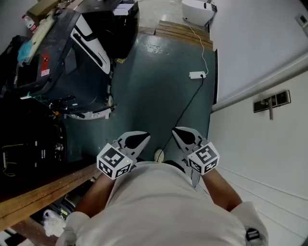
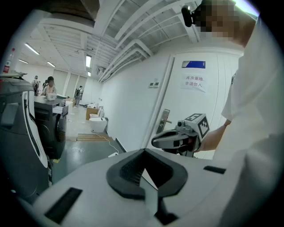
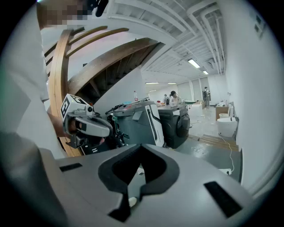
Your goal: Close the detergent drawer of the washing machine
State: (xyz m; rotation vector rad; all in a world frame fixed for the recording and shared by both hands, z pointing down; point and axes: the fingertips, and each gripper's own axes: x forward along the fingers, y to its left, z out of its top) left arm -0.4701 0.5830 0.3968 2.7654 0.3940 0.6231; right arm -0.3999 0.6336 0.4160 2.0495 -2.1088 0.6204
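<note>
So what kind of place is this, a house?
Probably a big workshop or test hall, not a house: bare ceiling beams with strip lights, and a washing machine and a toilet standing out on the painted floor.

I hold my left gripper point(image 1: 132, 144) and my right gripper point(image 1: 187, 139) side by side, apart, before my body and over the floor point(image 1: 159, 81), with my shoe point(image 1: 159, 155) between them. A door handle point(image 1: 272, 102) is on my right. Ahead, a power strip point(image 1: 197, 75) lies on the floor near the right wall, its cable point(image 1: 185, 108) running back toward me. Beyond it lie planks point(image 1: 183, 31), with a toilet point(image 1: 197, 10) behind them. On my left stand bulky machines point(image 1: 62, 62), a washing machine point(image 3: 179, 124) beyond them, and a wooden beam point(image 1: 43, 192) nearest me
</note>
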